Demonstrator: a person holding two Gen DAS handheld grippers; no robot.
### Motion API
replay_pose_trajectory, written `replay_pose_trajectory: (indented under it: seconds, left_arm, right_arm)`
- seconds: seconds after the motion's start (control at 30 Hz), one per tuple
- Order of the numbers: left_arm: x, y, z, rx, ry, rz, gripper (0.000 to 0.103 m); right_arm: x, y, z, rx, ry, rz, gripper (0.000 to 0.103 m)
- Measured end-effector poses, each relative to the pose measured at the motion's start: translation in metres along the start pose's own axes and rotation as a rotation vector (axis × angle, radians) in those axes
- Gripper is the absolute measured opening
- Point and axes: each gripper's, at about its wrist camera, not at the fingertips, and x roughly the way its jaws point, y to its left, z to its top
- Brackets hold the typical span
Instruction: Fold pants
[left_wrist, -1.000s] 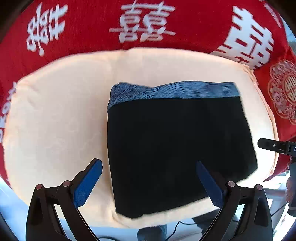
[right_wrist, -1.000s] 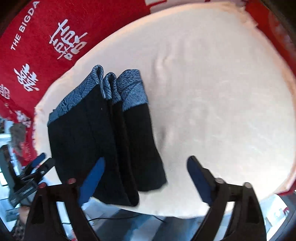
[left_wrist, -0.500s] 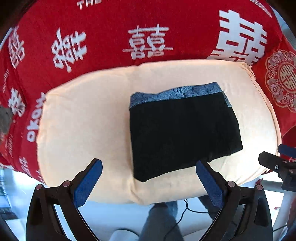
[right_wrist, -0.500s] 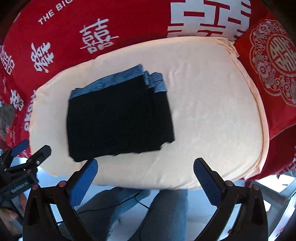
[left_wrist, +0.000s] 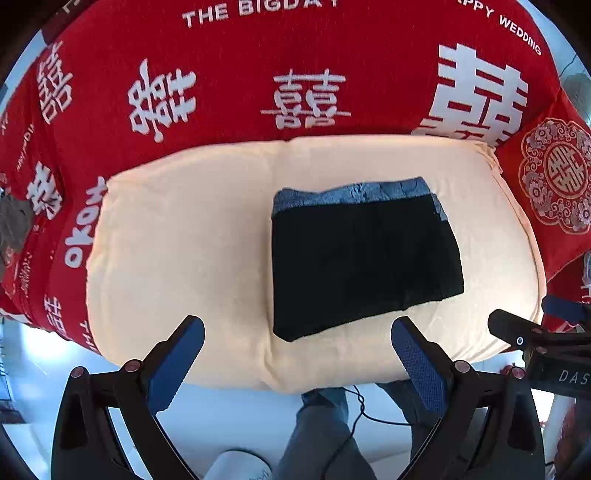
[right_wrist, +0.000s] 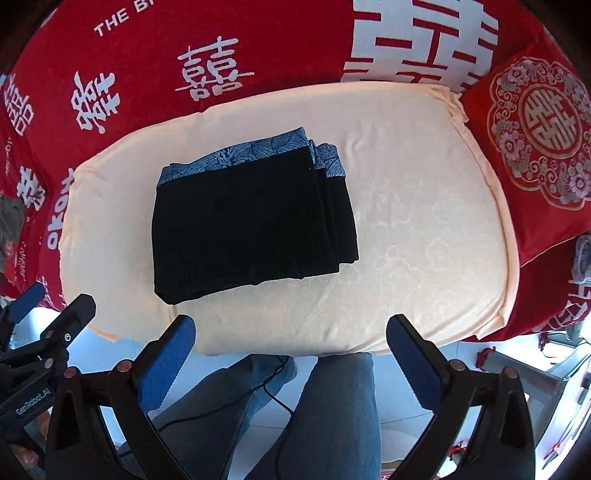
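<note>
Cream cushion (right_wrist: 424, 229), folded pants (right_wrist: 251, 221), both grippers apparently raised, jaws apart

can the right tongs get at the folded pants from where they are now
Probably yes: the right tongs hang open just off the cushion edge, and nothing lies between them and the folded pants.

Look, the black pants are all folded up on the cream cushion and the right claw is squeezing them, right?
Not quite. The folded black pants do lie on the cream cushion, but the right claw is open and clear of them, as the right wrist view shows.
</note>
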Motion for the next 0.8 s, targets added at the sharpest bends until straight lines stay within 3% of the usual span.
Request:
replay_pose_trajectory:
  seconds: [0.17,0.8]
  left_arm:
    - [-0.015,0.003,0.007,-0.008,-0.051,0.039,0.101]
    - [-0.021,0.01,0.008,-0.015,-0.027,0.031,0.101]
  right_arm:
    - [-0.007,0.008,0.005,-0.035,-0.009,-0.022,0.103]
    - [-0.024,0.019,0.008,-0.058,-0.054,-0.064,0.103]
